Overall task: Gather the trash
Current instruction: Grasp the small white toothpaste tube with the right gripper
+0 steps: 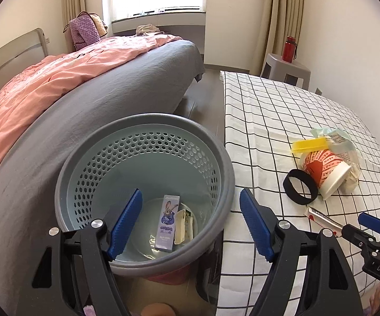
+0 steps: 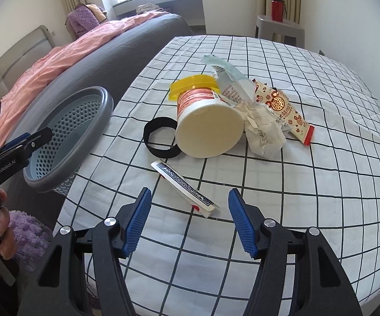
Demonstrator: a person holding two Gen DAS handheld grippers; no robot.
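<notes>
- Trash bin (image 1: 142, 184) sits under my left gripper (image 1: 190, 223), whose jaws stand apart and empty; a purple carton (image 1: 167, 226) lies inside.
- Beside the bin, my right gripper (image 2: 188, 221) hangs spread over a flat wrapper (image 2: 184, 189) on the checked cloth (image 2: 295, 210).
- Beyond the wrapper: tipped cup (image 2: 208, 126), black band (image 2: 159, 137).

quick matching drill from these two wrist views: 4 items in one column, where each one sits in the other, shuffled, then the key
Things:
1. purple carton
2. black band
3. red bottle
4. flat sachet

Places:
A. on the grey stool by the curtain
B. on the checked cloth, just ahead of the open right tongs
C. at the bottom of the bin
D. on the checked cloth, beside the tipped cup

Pairs: 1-C, 2-D, 3-A, 4-B
</notes>
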